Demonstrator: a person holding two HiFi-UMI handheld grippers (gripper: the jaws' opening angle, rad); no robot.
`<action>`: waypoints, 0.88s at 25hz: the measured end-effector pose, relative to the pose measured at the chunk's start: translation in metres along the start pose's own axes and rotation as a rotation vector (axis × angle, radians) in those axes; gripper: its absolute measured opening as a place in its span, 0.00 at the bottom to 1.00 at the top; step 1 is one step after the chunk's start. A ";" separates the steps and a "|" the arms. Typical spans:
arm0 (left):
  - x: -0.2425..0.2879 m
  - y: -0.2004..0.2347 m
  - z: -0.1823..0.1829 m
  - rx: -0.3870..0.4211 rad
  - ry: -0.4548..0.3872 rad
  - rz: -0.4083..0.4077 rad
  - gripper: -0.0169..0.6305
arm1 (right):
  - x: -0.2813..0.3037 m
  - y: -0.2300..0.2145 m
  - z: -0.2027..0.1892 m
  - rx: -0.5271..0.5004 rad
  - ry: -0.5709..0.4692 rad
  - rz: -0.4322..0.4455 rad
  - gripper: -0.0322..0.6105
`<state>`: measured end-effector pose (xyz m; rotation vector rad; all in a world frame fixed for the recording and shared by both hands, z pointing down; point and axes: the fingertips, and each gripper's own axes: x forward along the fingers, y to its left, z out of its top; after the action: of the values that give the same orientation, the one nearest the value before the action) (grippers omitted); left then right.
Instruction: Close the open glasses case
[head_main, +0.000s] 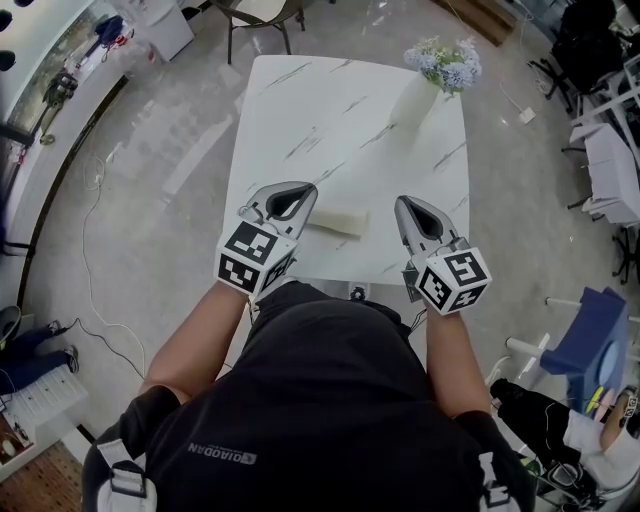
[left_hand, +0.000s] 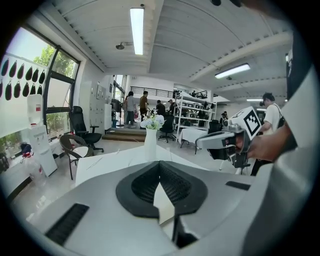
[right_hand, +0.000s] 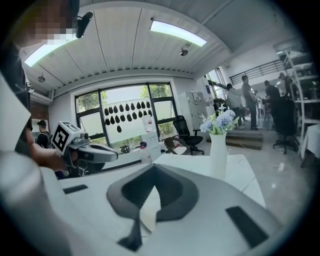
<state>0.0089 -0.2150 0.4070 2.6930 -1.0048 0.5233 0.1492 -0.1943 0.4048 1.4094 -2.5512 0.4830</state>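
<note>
On the veined marble table, a cream oblong case is flanked by left gripper and right gripper, both clenched empty.

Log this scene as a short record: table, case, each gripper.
table: white marble, vase of flowers at its far right
case: cream, lying flat near the table's near edge, between the grippers, held by neither
left gripper: shut, empty, above the table
right gripper: shut, empty, above the table

A white marble table stands on glossy grey floor under ceiling strip lights near tall windows.
</note>
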 end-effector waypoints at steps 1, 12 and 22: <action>-0.001 -0.001 0.002 0.001 -0.005 -0.001 0.03 | -0.001 0.002 0.001 -0.007 -0.006 0.000 0.05; -0.001 -0.003 0.003 0.033 -0.012 0.024 0.03 | -0.004 0.002 -0.005 -0.046 -0.019 -0.021 0.05; -0.001 -0.007 0.005 0.040 -0.013 0.020 0.03 | -0.004 0.002 -0.007 -0.057 -0.005 -0.014 0.05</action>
<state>0.0139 -0.2104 0.4015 2.7278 -1.0368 0.5361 0.1495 -0.1871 0.4092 1.4088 -2.5362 0.4014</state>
